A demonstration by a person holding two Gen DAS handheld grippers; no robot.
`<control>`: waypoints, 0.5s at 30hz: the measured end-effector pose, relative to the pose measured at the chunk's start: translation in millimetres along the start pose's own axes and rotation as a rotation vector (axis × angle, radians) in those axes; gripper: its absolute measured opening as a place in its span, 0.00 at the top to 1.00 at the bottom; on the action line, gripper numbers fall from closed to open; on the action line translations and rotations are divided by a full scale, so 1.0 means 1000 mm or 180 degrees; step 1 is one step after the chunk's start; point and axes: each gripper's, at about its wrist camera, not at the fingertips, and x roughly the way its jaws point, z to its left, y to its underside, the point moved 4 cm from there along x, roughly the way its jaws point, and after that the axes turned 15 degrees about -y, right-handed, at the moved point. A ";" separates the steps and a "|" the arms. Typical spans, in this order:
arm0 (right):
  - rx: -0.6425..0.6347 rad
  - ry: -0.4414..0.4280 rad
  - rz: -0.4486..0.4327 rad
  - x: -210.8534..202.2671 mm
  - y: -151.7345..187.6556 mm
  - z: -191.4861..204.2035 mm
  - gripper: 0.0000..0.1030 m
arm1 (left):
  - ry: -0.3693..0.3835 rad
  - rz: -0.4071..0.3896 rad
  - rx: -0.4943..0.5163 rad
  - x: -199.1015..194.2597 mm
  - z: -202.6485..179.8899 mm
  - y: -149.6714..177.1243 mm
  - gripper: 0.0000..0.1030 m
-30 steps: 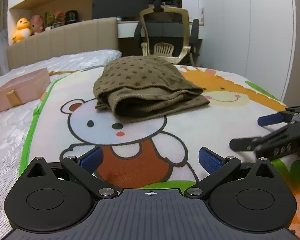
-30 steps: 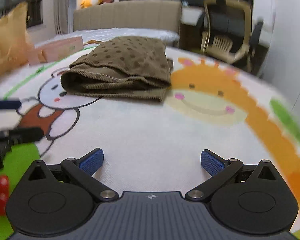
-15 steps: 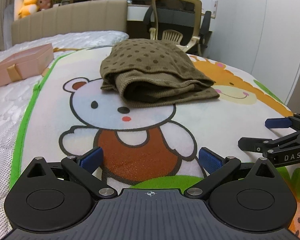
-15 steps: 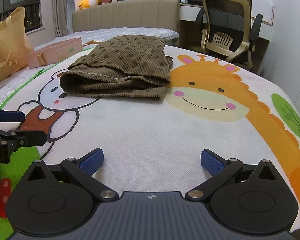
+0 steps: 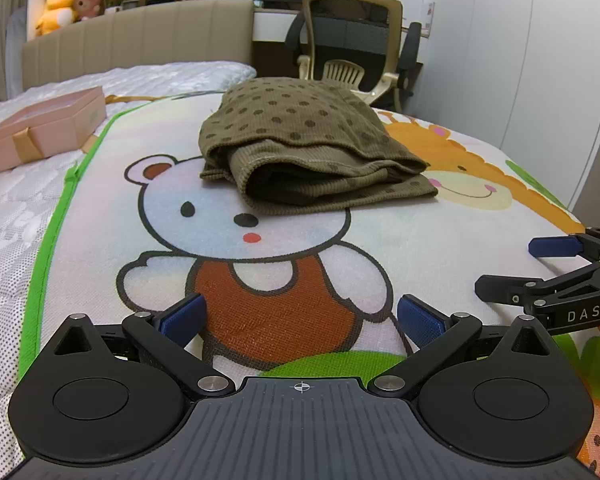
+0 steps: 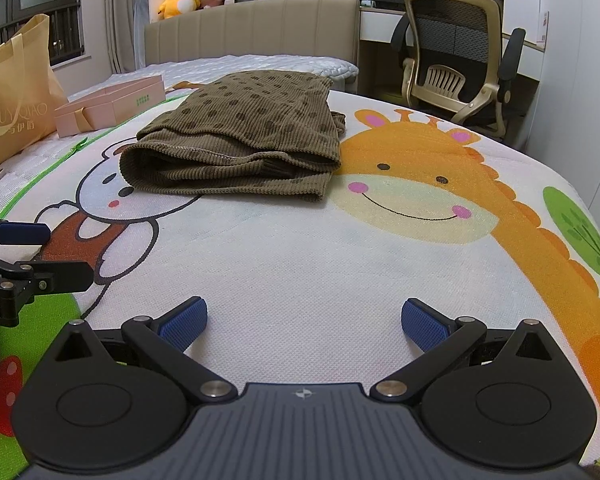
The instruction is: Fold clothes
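Note:
A brown dotted garment lies folded in a thick bundle on the cartoon play mat; it also shows in the right wrist view. My left gripper is open and empty, low over the mat's bear picture, well short of the garment. My right gripper is open and empty over the white part of the mat, also short of the garment. Each gripper shows at the edge of the other's view: the right one and the left one.
A pink gift box lies on the white bedspread left of the mat, also in the right wrist view. A yellow paper bag stands at far left. An office chair and desk stand beyond the bed's headboard.
Both grippers have pulled back a little and steadied; the garment lies unmoved. The jaws stay open.

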 end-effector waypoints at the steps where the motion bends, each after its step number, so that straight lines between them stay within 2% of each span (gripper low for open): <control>1: 0.0001 0.0000 0.0000 0.000 0.000 0.000 0.00 | 0.0001 0.0000 0.0001 0.000 0.000 0.000 0.00; 15: 0.0004 0.0000 -0.0001 0.000 0.000 0.000 0.00 | 0.0009 0.0001 -0.0011 0.000 0.001 0.000 0.00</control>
